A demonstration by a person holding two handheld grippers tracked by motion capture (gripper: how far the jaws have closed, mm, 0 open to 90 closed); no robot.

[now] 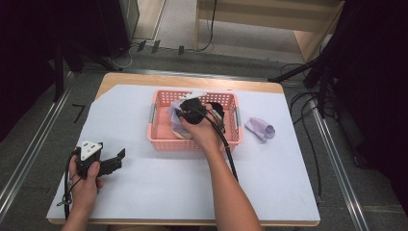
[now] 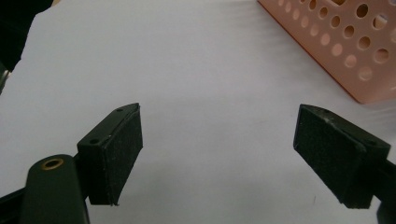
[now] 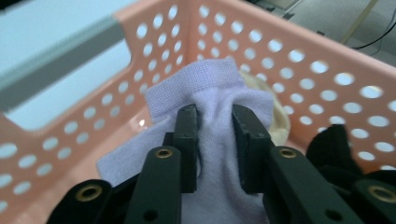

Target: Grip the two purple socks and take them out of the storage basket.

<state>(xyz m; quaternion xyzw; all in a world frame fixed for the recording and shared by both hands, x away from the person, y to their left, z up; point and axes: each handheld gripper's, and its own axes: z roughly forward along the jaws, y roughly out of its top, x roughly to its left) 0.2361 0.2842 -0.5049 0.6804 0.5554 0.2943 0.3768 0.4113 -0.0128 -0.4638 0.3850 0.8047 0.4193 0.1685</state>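
- While my right gripper is down inside the basket, I treat the basket as my reference: it sits on the white sheet covering the table, towards the far edge.
- Working from big to small, the basket walls come first. I judge the lift should go straight up and clear the near rim before I swing sideways, so the sock does not drag the light plastic basket along.
- Inside the basket, the lilac sock is bunched between my right jaws, which are pinched on a fold just below its cuff. The grip looks central, with cloth bulging on both sides, so I would keep it firm and not regrip.
- Beside that sock in the basket lie a cream item and something black. I would rise slowly and watch that neither clings to the lilac cloth.
- Outside the basket, to its right on the sheet, lies a second lilac sock. My guess is that the held one belongs next to it, so I would carry it over the right wall and set it down just beside its mate.
- Left of the basket and nearer to me, my left gripper rests over the bare sheet with jaws spread wide and nothing between them. I would hold it there, ready to steady the basket if it shifts.
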